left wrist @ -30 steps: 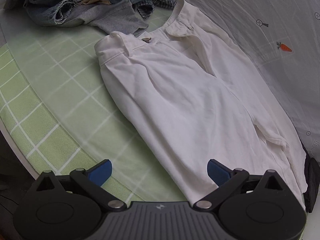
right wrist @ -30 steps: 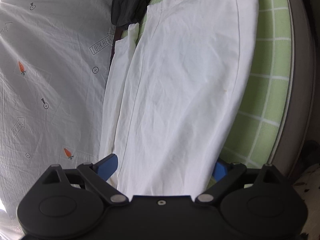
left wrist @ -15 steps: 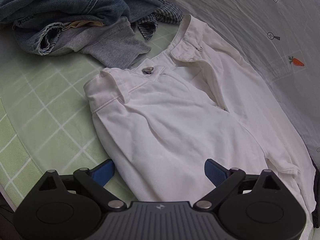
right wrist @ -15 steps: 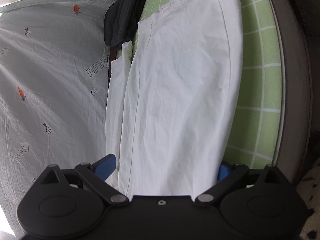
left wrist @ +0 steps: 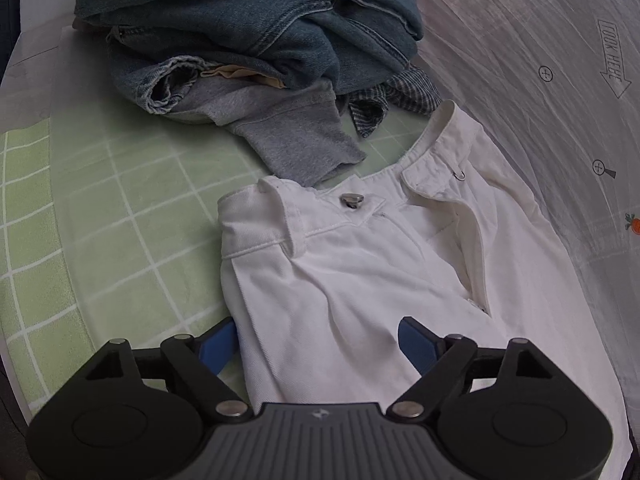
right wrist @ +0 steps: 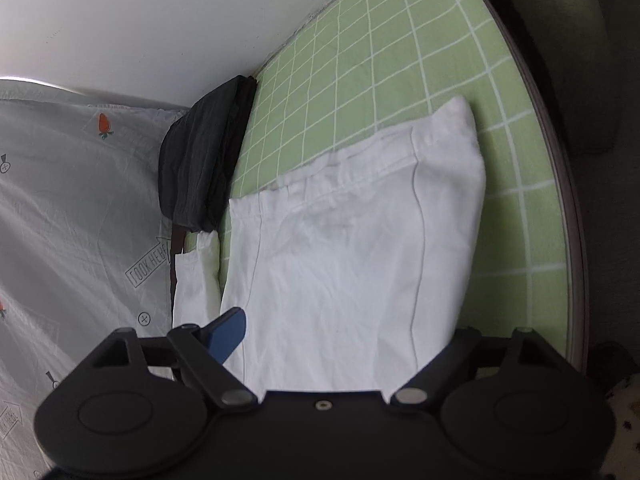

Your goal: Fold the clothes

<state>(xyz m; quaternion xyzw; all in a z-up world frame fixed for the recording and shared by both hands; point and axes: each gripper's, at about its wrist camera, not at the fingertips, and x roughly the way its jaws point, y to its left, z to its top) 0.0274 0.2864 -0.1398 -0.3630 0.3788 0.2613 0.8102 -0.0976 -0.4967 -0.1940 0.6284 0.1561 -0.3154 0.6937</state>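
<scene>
White trousers [left wrist: 360,264] lie flat on the green checked sheet [left wrist: 100,220], waistband with a metal button [left wrist: 351,200] toward the clothes pile. My left gripper [left wrist: 318,346] hovers open over the hip area, blue fingertips [left wrist: 218,344] spread to either side of the cloth's left edge. In the right wrist view the trouser legs [right wrist: 352,256] end in hems on the green sheet [right wrist: 400,60]. My right gripper [right wrist: 340,336] is open just above the legs; its right fingertip is hidden behind the cloth.
A pile of denim and grey garments [left wrist: 248,48] sits beyond the waistband. A grey carrot-print sheet [left wrist: 560,100] borders the trousers. A folded black garment [right wrist: 204,152] lies by the hems near the white wall [right wrist: 160,20]. The bed edge [right wrist: 568,200] runs along the right.
My left gripper has moved along the trousers toward the waistband. My right gripper has moved down the legs toward the hems, which now show. Both stayed open.
</scene>
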